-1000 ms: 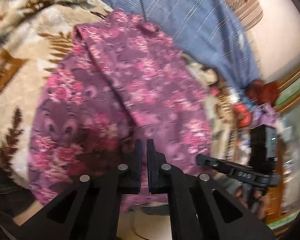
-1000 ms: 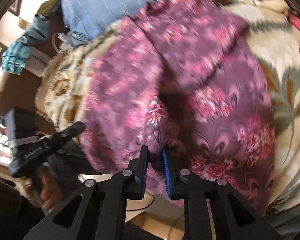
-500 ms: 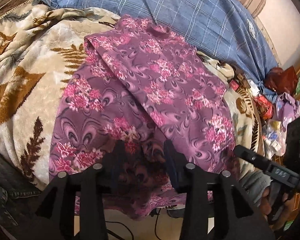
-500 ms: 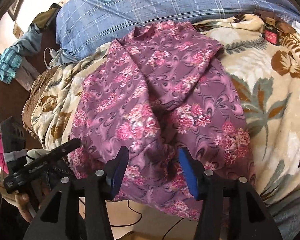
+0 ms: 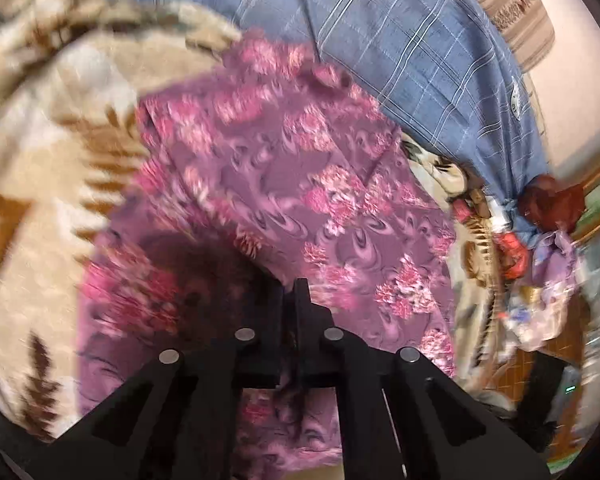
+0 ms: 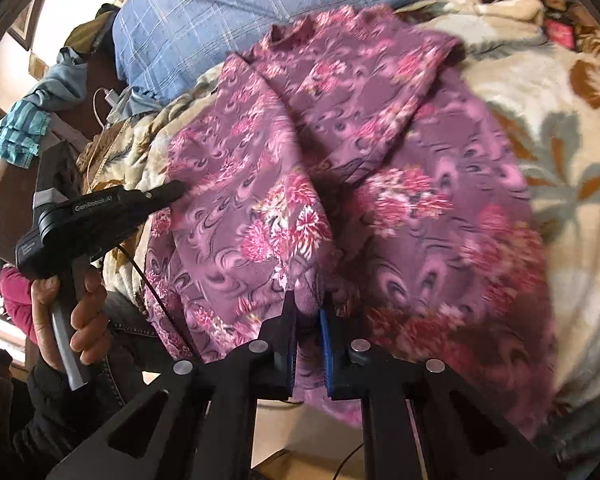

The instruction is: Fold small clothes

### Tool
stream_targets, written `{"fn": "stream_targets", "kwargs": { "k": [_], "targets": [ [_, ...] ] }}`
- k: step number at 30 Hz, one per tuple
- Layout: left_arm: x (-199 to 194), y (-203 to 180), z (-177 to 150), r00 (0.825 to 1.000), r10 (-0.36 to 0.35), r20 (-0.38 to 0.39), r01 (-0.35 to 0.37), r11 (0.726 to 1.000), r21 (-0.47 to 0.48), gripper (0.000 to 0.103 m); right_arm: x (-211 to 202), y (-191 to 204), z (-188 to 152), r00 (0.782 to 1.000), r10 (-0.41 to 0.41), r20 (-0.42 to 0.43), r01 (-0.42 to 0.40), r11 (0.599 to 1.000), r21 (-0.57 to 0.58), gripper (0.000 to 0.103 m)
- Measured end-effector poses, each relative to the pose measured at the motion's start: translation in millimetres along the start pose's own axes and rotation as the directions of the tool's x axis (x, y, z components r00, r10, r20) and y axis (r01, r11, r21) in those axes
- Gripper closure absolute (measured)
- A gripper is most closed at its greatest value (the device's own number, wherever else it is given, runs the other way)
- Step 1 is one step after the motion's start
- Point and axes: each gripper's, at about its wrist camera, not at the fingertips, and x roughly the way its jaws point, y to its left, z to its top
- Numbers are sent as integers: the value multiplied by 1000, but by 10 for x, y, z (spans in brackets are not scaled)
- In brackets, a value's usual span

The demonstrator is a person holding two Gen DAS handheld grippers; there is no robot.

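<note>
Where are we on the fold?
Early. Done: the purple floral garment lies spread on the leaf-print blanket, one side flap already laid inward. In hand: left gripper and right gripper are each shut on its near hem. Left: carrying that hem up toward the collar end and squaring it.

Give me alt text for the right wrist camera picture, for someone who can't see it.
The right gripper pinches the near edge of a purple floral garment spread on a leaf-print blanket. At left, a hand holds the left gripper.
</note>
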Motion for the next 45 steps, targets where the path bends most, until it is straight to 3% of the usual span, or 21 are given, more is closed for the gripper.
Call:
{"fn": "stream_targets", "kwargs": {
  "k": [2, 4, 6, 7, 8, 9, 11, 14, 19, 22, 25, 29, 32, 33, 35, 37, 40, 41, 45],
  "targets": [
    [71, 12, -45, 999, 44, -17, -44, 999, 7, 99, 74, -72, -38, 999, -14, -30, 14, 1000, 11, 92],
    [179, 69, -97, 993, 74, -92, -75, 997, -3, 95, 203, -94, -52, 997, -34, -65, 34, 999, -1, 86],
    [8, 129, -145, 996, 36, -84, -39, 999, -28, 90, 183, -76, -52, 998, -19, -55, 19, 1000, -4, 79],
    [-119, 145, -171, 998, 22, -61, -24, 999, -27, 75, 92, -68, -46, 999, 4, -33, -4, 1000, -3, 73],
    [-291, 171, -216, 999, 25, -25, -26, 999, -22, 51, -17, -77, -42, 1000, 19, -4, -19, 1000, -5, 54],
    [-474, 210, -282, 998, 54, 24, -53, 998, -22, 44, -156, -104, -52, 999, 22, 37, -22, 1000, -3, 38],
    [-688, 270, -410, 989, 123, 80, -122, 992, -8, 42, -456, -204, -86, 993, -5, 120, 3, 1000, 14, 32],
    [-770, 383, -556, 973, 227, 49, -227, 974, -3, 42, -736, -436, -146, 983, -56, 174, 42, 996, 80, 32],
    [-754, 460, -687, 953, 304, 16, -304, 952, 22, 42, -650, -698, -231, 981, -183, 66, 169, 970, 176, 32],
    [-650, 566, -732, 947, 320, -34, -321, 947, -12, 42, -472, -844, -350, 966, -257, -9, 253, 944, 213, 33],
    [-516, 608, -797, 943, 320, -88, -322, 947, 2, 42, -338, -849, -413, 949, -309, -58, 314, 931, 186, 41],
    [-352, 595, -927, 941, 300, -154, -299, 954, 33, 42, -319, -842, -463, 945, -321, -54, 326, 931, 163, 41],
    [-201, 614, -1001, 927, 309, -212, -308, 951, 39, 42, -229, -941, -484, 935, -342, -94, 353, 921, 163, 42],
    [-220, 601, -1016, 928, 314, -201, -313, 949, 37, 44, -206, -925, -496, 933, -347, -98, 358, 921, 152, 49],
    [-263, 571, -1042, 927, 322, -192, -318, 947, 55, 75, -206, -842, -519, 936, -341, -93, 350, 930, 115, 68],
    [-327, 564, -1073, 934, 289, -209, -285, 957, 50, 97, -214, -778, -573, 934, -341, -108, 350, 933, 85, 76],
    [-570, 544, -1102, 959, 219, -181, -216, 976, 34, 98, -382, -794, -615, 948, -303, -93, 312, 945, 96, 92],
    [-709, 537, -1090, 974, 162, -159, -161, 987, 19, 98, -464, -803, -622, 959, -271, -85, 280, 954, 105, 98],
    [-1104, 627, -925, 994, 25, -102, -30, 998, -52, 98, -818, -742, -575, 986, -166, -31, 168, 981, 92, 99]
  ]
}}
